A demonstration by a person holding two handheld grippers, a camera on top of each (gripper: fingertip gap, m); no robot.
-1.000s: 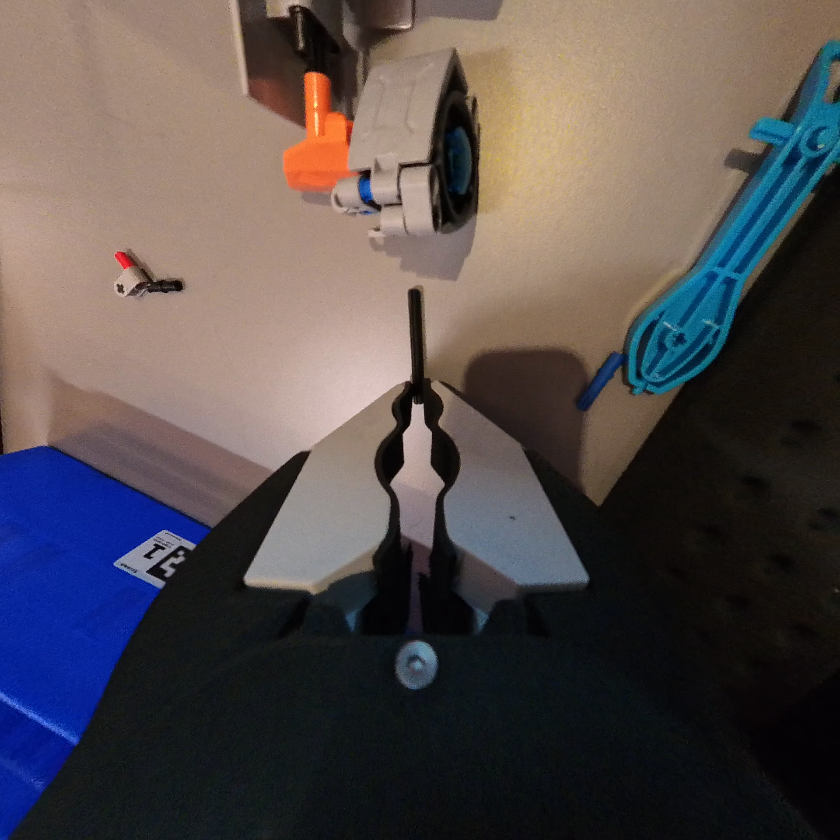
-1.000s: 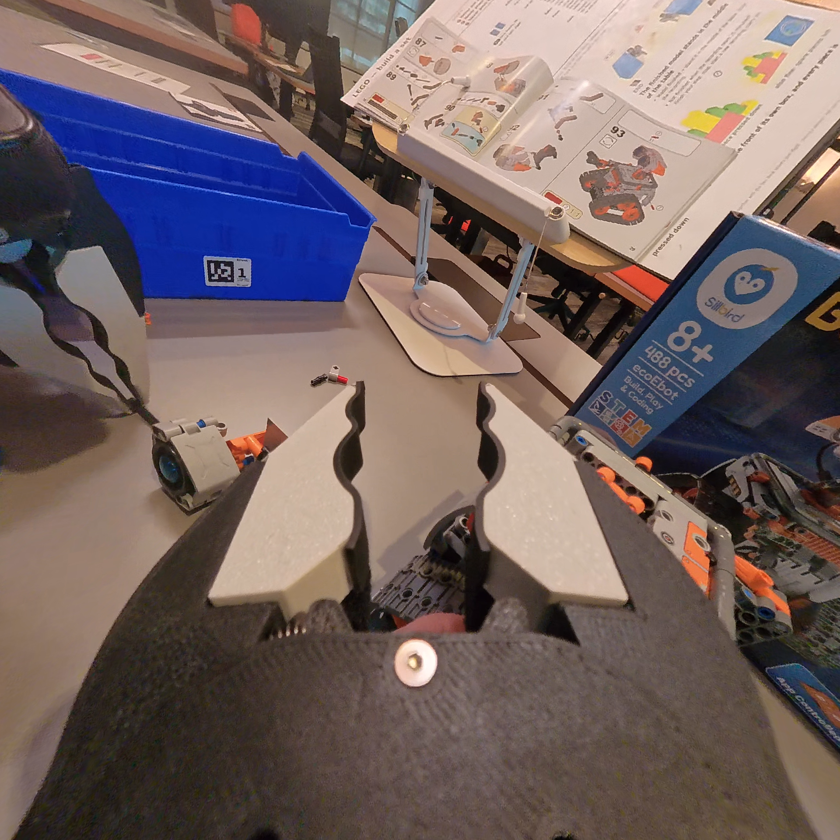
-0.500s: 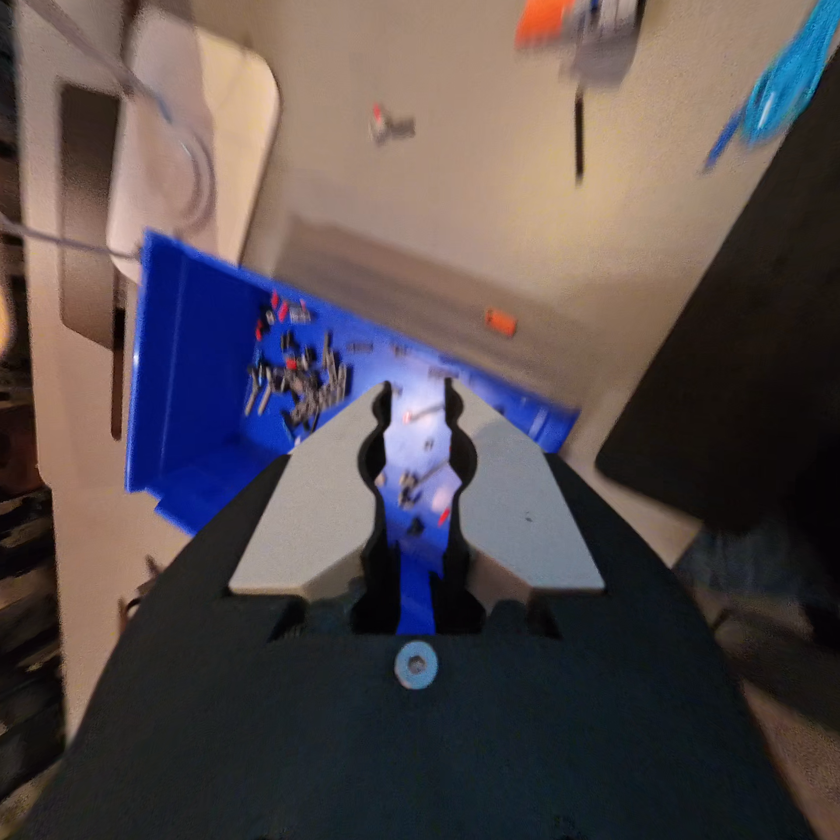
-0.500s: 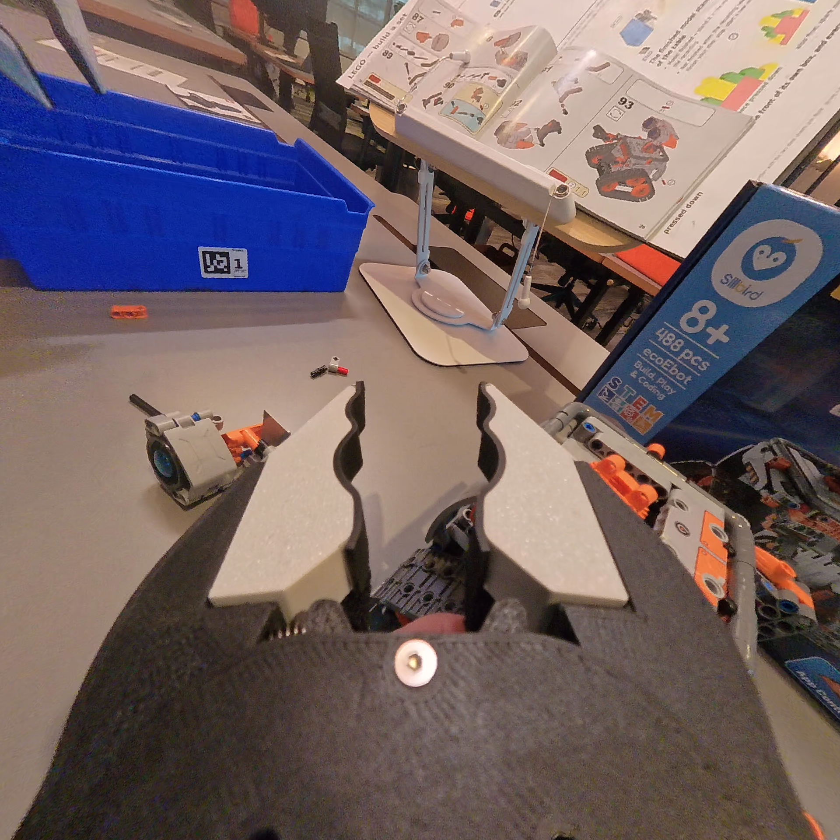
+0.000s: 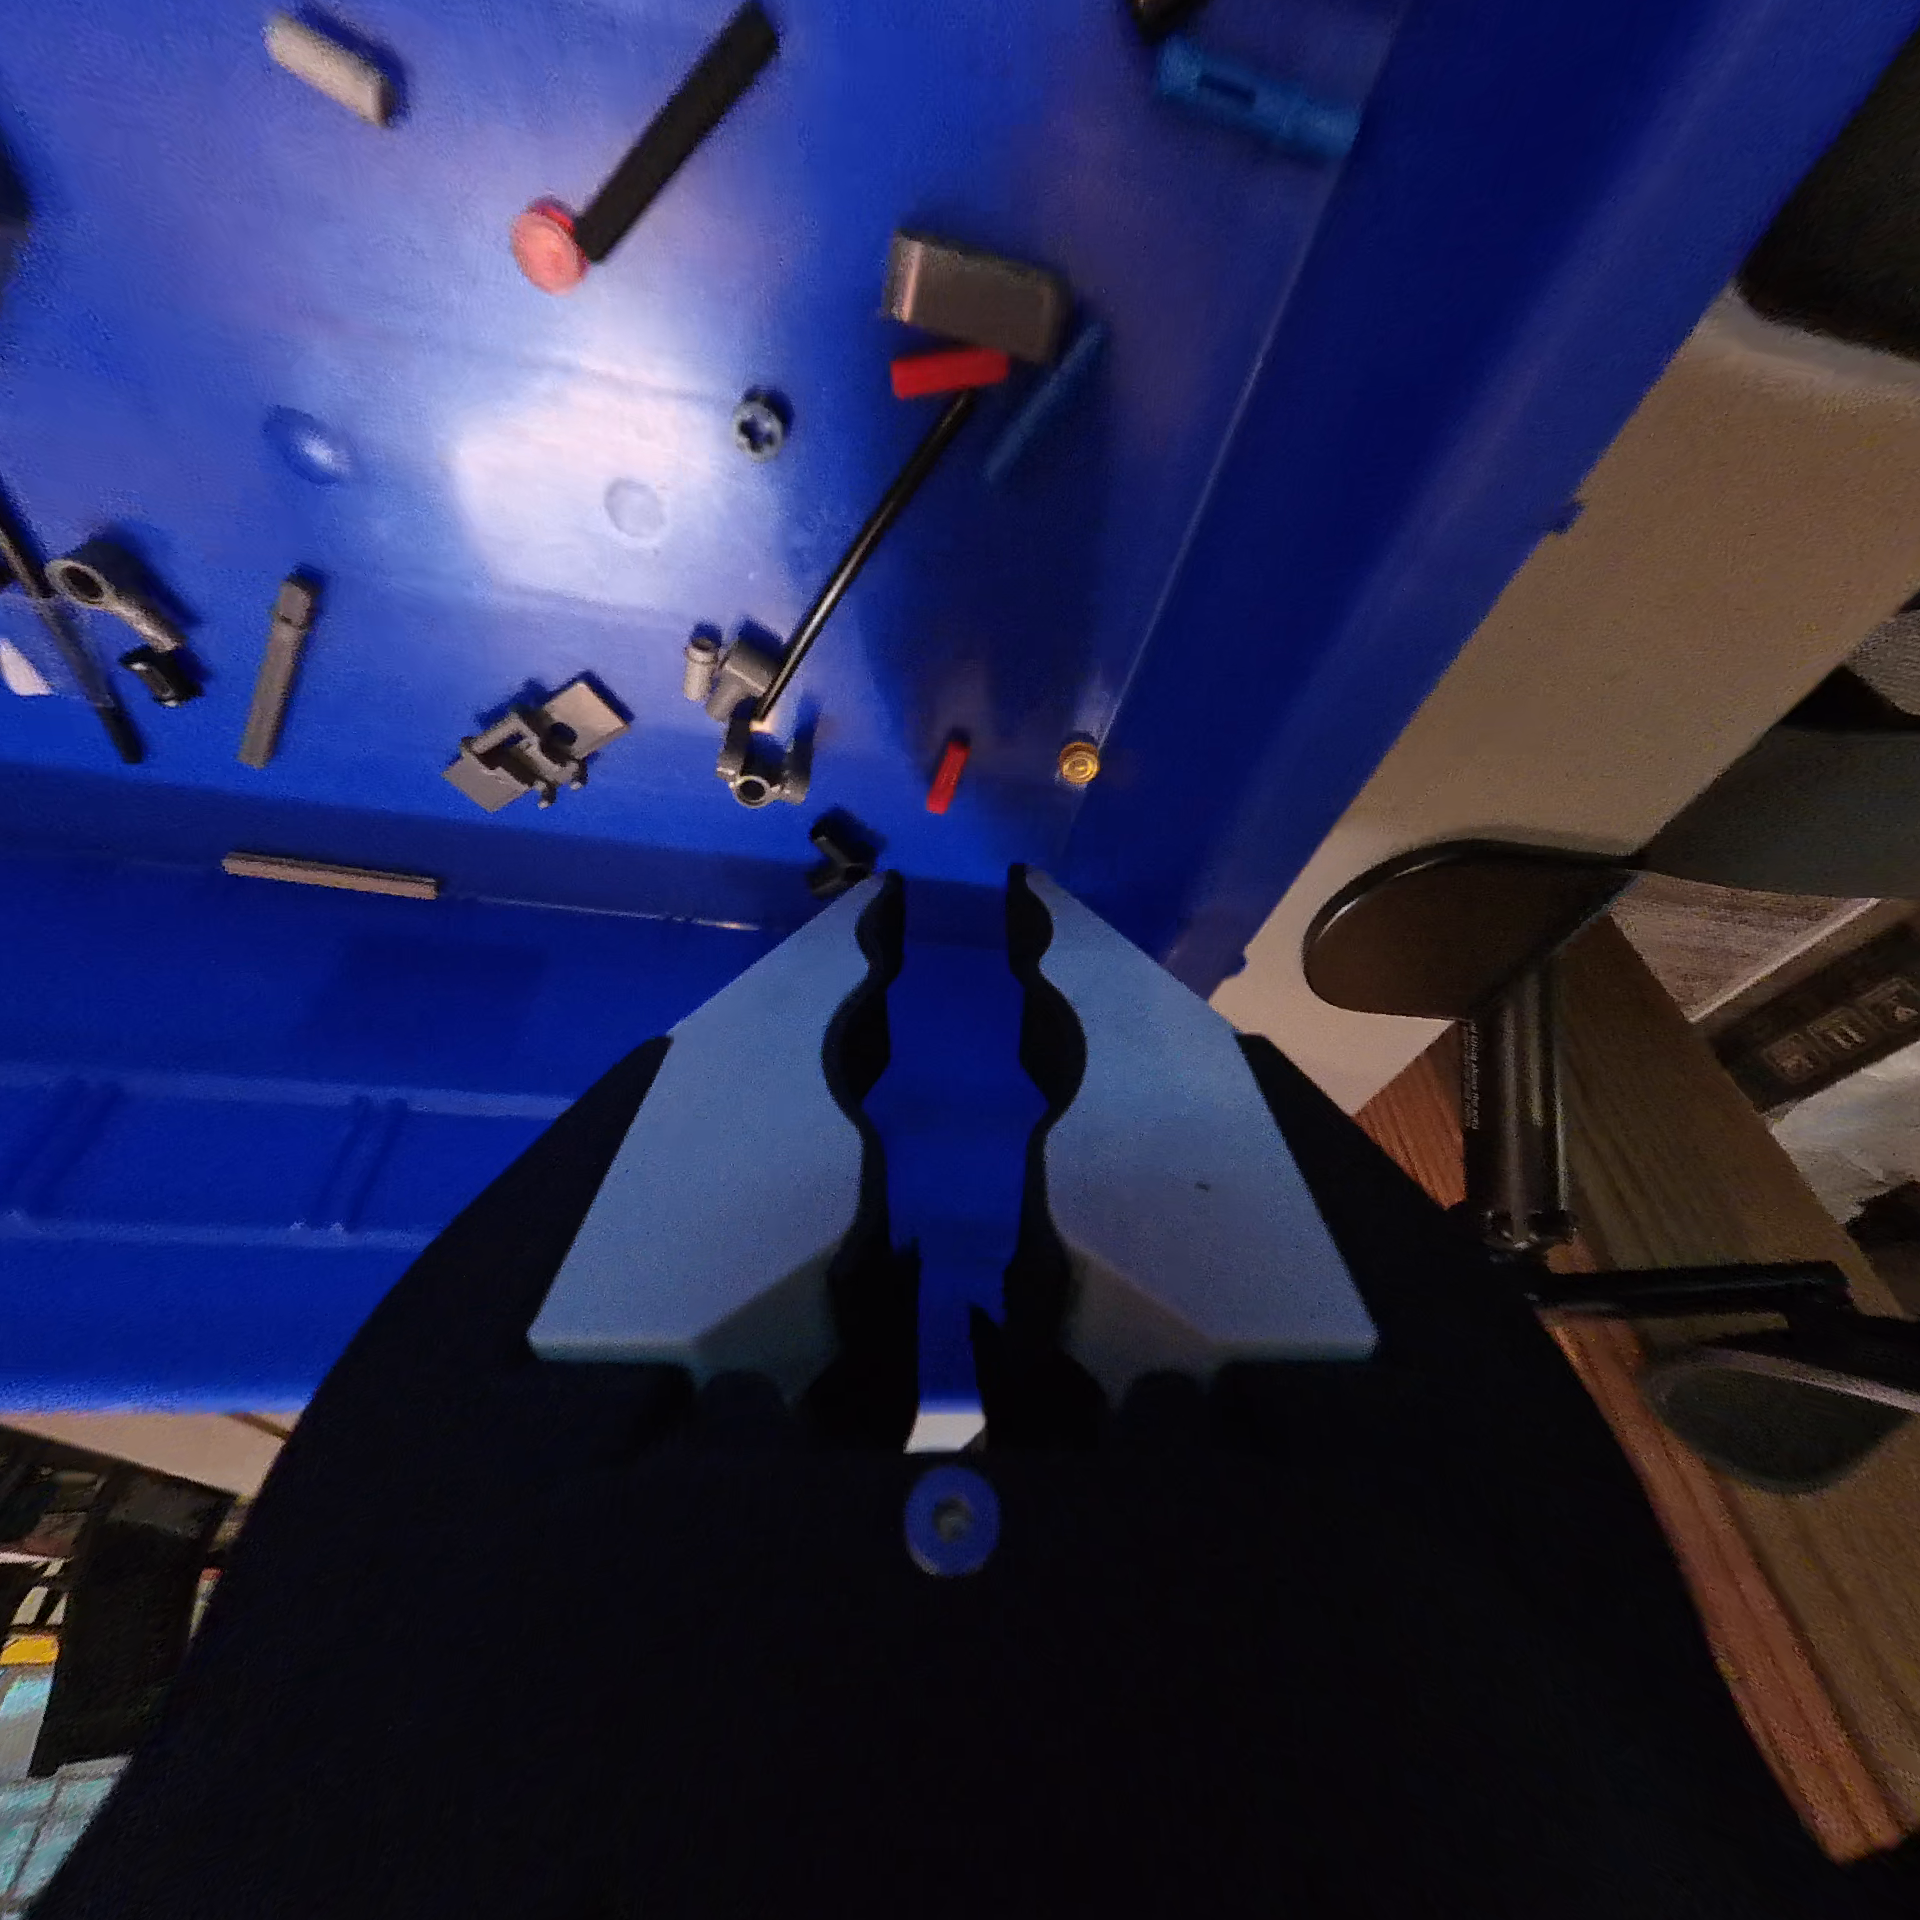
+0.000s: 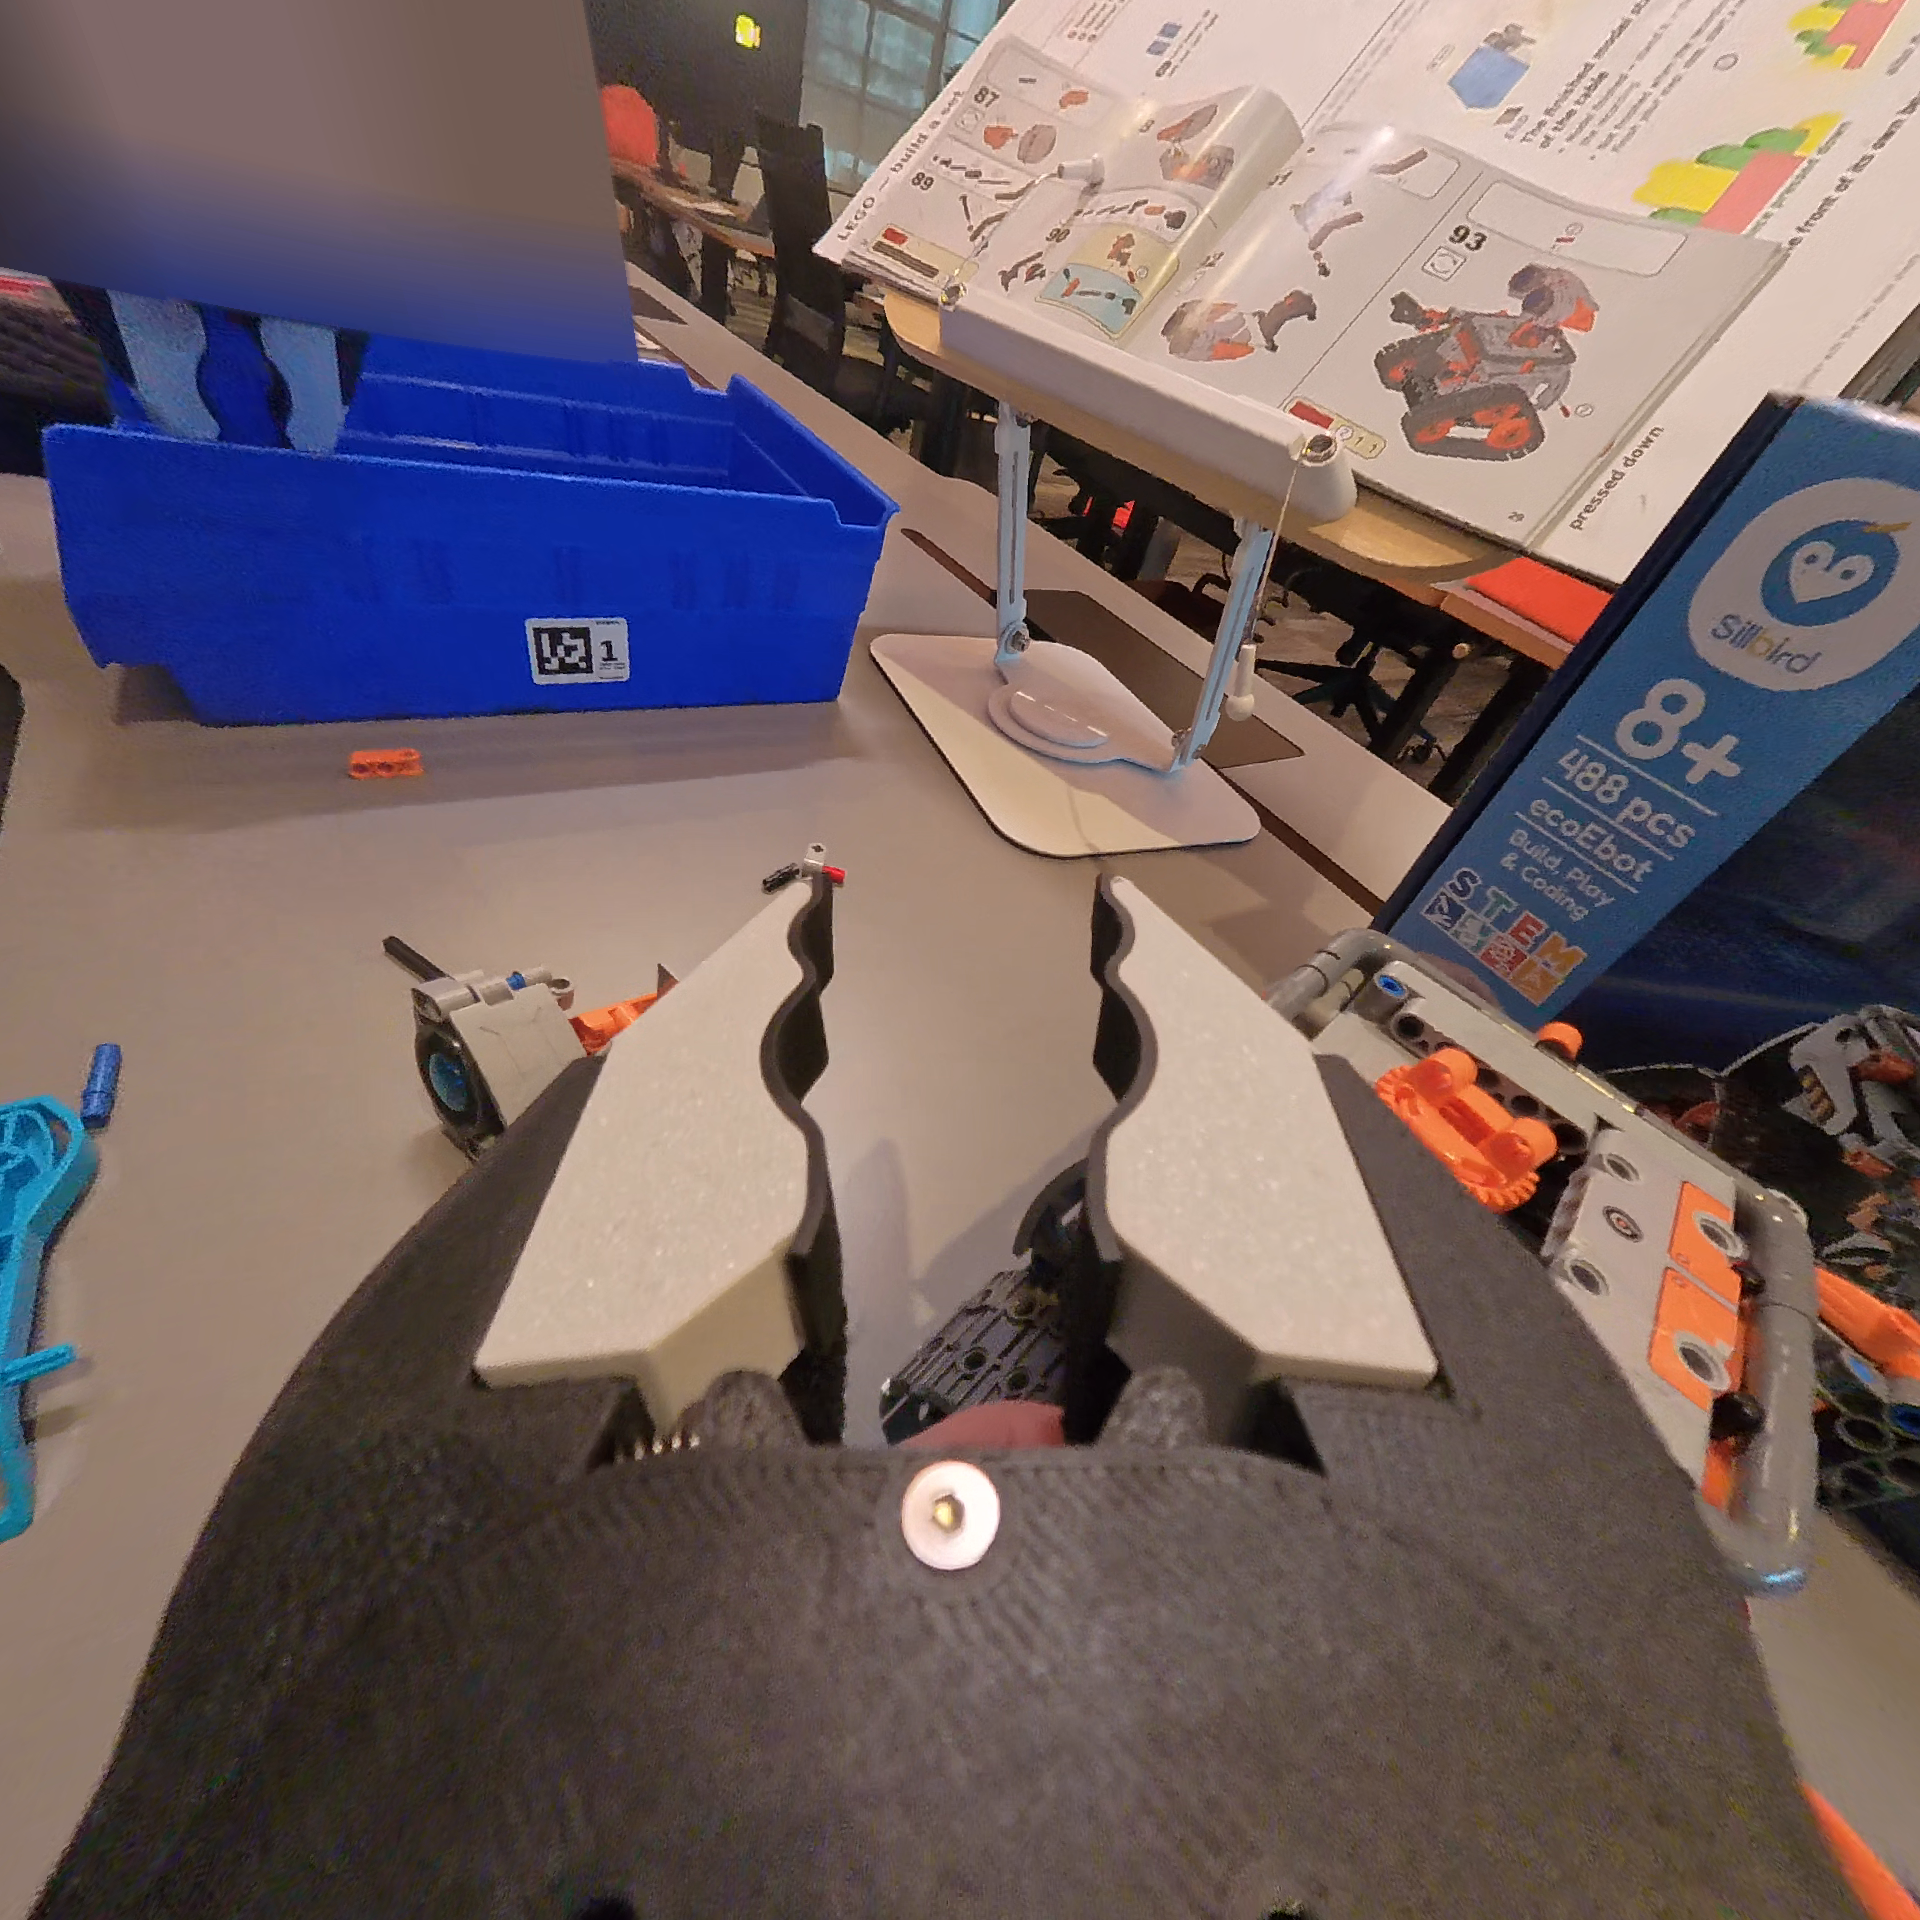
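Left looks into blue bin (image 5: 312,1091); right sees it afar.

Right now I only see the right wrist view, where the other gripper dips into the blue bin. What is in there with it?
Observer: The blue bin has small building parts scattered over its floor, in grey, black and red.
Operator: Is the gripper holding one of them?
Observer: No. The left gripper is open, with nothing between its fingers.
Operator: Which part lies closest to it?
Observer: A small black connector, just off its left fingertip. A short red pin lies a little farther ahead.
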